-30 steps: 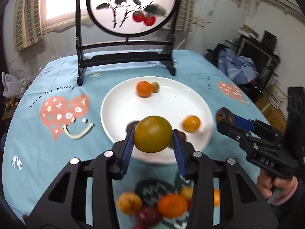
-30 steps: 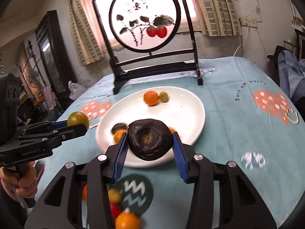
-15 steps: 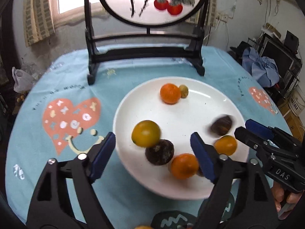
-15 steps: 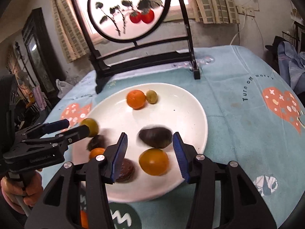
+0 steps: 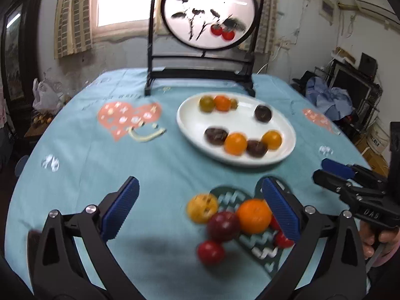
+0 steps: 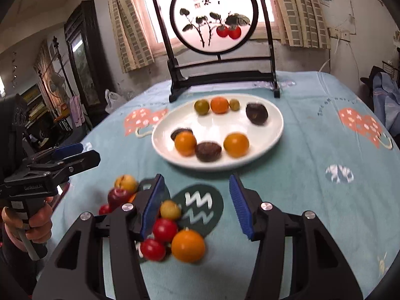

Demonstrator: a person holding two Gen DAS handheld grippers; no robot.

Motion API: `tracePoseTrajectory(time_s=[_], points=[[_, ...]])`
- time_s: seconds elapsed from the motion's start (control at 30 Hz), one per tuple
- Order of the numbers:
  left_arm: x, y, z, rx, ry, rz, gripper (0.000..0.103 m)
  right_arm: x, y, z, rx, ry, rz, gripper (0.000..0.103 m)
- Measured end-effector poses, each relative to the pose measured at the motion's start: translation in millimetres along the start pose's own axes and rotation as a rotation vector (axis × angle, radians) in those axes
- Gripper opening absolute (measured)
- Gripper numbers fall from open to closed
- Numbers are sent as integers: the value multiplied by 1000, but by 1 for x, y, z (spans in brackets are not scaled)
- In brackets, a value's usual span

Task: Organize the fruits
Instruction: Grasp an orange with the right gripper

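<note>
A white plate (image 5: 190, 127) (image 6: 275, 127) holds several fruits, among them the green-yellow fruit (image 5: 207, 103) (image 6: 202, 107) and the dark fruit (image 5: 262, 113) (image 6: 257, 114). A pile of loose fruits lies on the cloth near me, with an orange (image 5: 253, 215) (image 6: 188, 245) and a dark red plum (image 5: 223, 225) (image 6: 117, 197). My left gripper (image 5: 198, 210) is open and empty above the left of the pile. My right gripper (image 6: 197, 202) is open and empty above the right of the pile.
A round table under a blue printed cloth (image 5: 100, 155) carries a black framed round painted screen (image 5: 208, 12) (image 6: 215, 15) behind the plate. A dark green zigzag coaster (image 6: 197, 207) lies under the pile. Furniture and clutter surround the table.
Both grippers let go of their fruits onto the plate, opened, and drew back toward me over the loose pile. The green-yellow fruit and the dark fruit now rest on the plate.
</note>
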State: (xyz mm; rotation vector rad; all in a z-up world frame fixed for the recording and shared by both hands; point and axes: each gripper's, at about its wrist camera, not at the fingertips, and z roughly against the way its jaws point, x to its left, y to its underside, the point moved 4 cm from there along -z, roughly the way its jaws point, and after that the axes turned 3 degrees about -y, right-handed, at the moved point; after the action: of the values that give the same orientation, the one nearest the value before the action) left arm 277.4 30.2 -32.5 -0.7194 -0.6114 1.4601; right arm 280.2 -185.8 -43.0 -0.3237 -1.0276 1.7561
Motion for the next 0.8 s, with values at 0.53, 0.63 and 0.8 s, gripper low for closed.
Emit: tracePoseTrajectory(time_s=[0.53,0.63,0.8], points=[[16,28,-2,53,-38,6,100,5,29,-2,106,12,6,54],[19,30,-2,61,-41,15,100,5,34,-3,132,11,3,54],[23,34,-2,66,-47,24,100,7,43,-6,170,-8,-1,54]])
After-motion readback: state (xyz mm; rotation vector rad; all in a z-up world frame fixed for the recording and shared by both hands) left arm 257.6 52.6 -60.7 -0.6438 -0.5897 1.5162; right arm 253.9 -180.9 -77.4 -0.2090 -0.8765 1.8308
